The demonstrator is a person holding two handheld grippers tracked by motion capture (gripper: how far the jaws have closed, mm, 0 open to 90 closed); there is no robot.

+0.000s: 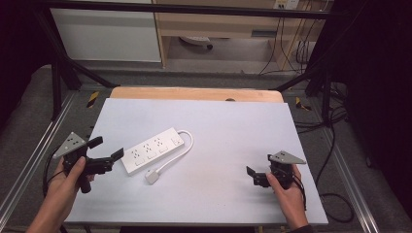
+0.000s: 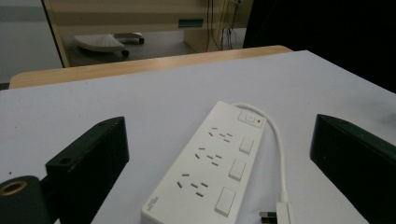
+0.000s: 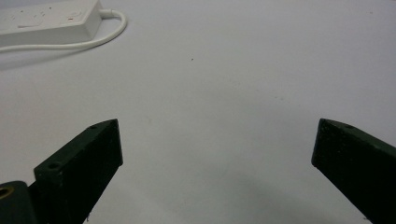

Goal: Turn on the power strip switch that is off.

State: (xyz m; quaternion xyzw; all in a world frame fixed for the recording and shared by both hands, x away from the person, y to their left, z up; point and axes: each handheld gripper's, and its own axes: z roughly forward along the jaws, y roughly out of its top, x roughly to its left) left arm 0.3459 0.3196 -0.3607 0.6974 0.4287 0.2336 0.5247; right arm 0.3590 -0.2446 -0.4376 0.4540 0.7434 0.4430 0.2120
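Left tool (image 1: pixel 107 149) view: power strip (image 2: pixel 210 165) sockets, switches.

White table (image 1: pixel 233 145); on it a white power strip (image 1: pixel 152 150), cable (image 1: pixel 182 148) and plug (image 1: pixel 152 176)

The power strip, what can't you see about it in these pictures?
- Power strip: the high view is too small to read the marks on its switches.
- Left gripper view: the bottom edge cuts off the plug and the strip's near end.
- Right gripper view: the top and left edges cut the strip; its cable runs out of frame.
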